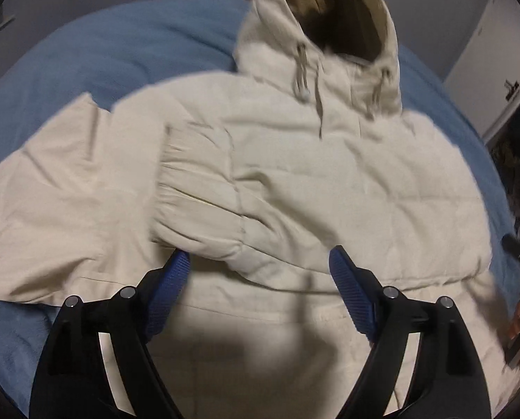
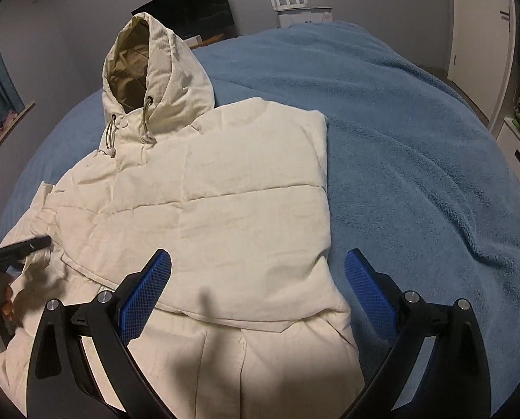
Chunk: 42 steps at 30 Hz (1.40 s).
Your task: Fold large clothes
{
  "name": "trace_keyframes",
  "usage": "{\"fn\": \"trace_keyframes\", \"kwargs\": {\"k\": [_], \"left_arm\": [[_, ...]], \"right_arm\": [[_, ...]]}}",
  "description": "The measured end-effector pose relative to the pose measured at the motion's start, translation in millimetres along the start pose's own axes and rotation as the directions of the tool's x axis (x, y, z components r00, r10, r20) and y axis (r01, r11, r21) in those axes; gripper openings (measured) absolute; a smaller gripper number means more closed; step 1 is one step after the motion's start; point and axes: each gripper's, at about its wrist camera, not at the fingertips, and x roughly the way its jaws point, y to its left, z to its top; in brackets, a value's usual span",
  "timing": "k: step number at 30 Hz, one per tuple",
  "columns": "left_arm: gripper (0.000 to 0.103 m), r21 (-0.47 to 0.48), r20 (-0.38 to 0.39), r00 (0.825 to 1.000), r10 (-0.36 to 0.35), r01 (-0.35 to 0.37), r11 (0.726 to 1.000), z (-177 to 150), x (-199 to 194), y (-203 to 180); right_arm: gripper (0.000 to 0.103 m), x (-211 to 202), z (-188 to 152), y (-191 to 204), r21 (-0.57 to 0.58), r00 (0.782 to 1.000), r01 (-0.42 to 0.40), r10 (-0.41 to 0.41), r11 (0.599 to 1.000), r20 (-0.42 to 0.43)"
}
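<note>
A cream hooded padded jacket (image 1: pixel 330 174) lies front up on a blue blanket (image 1: pixel 102 59), hood (image 1: pixel 333 28) at the far end. One sleeve (image 1: pixel 197 202) is folded across the chest; its cuff lies just beyond my left gripper (image 1: pixel 260 262), which is open and empty above the lower body of the jacket. In the right wrist view the jacket (image 2: pixel 225 209) has its right side folded in to a straight edge. My right gripper (image 2: pixel 258 262) is open and empty over the jacket's lower right part. The left gripper's tip (image 2: pixel 19 249) shows at the left edge.
The blue blanket (image 2: pixel 417 157) covers the bed and spreads wide to the right of the jacket. A dark screen (image 2: pixel 190 10) and a white router (image 2: pixel 298 3) stand by the far wall. A white cabinet (image 2: pixel 480 35) is at the right. Clutter (image 1: pixel 518 160) sits beside the bed.
</note>
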Motion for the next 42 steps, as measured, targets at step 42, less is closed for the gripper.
{"fn": "trace_keyframes", "kwargs": {"k": [42], "left_arm": [[0.096,0.073,0.172,0.983,0.058,-0.072,0.995,7,-3,-7]], "right_arm": [[0.096,23,-9,18,-0.034,0.991,0.044,-0.040,0.998,0.126]]}}
